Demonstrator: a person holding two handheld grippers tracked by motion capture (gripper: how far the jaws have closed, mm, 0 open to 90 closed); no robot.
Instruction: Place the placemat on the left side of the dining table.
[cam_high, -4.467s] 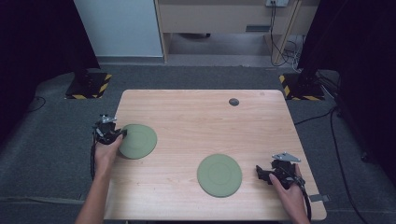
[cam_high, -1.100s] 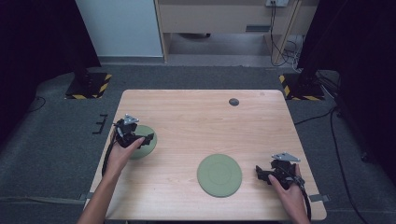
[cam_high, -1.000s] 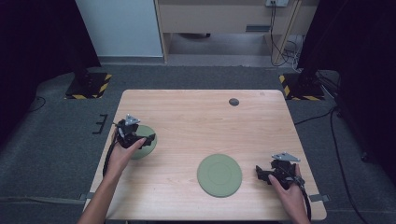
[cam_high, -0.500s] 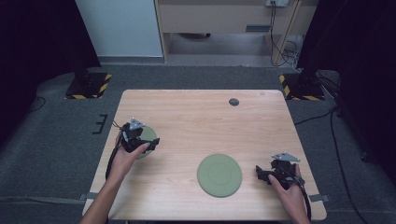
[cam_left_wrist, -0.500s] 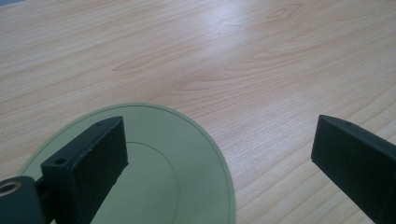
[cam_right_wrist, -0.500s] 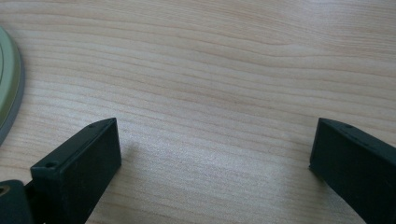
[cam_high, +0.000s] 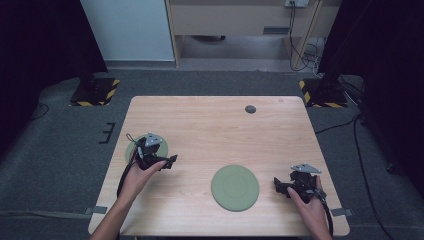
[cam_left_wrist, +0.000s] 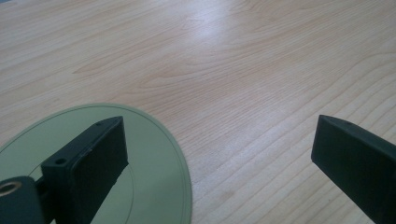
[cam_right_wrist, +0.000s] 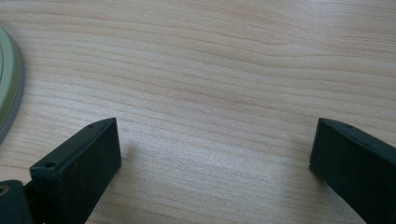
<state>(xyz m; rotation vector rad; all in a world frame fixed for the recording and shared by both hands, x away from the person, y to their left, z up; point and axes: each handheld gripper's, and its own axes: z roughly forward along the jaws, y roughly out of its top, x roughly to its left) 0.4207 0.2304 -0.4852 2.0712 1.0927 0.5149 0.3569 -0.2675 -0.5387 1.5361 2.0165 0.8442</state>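
Over left plate (cam_high: 134, 148), left gripper (cam_left_wrist: 219, 158) spread wide, one jaw above its rim.
Likely lining up a rim grasp; next: lower, straddle edge, close. Right gripper (cam_high: 281, 186) spread, idle beside second plate (cam_high: 235, 187).

Left tool (cam_left_wrist: 219, 158) jaws wide apart; one jaw over green plate (cam_left_wrist: 154, 154) on wooden table (cam_left_wrist: 243, 70).

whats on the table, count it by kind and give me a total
green plates: 2, one under the left gripper at, one near the right gripper at
small dark round thing: 1, near the far edge
total: 3 things on the wooden table
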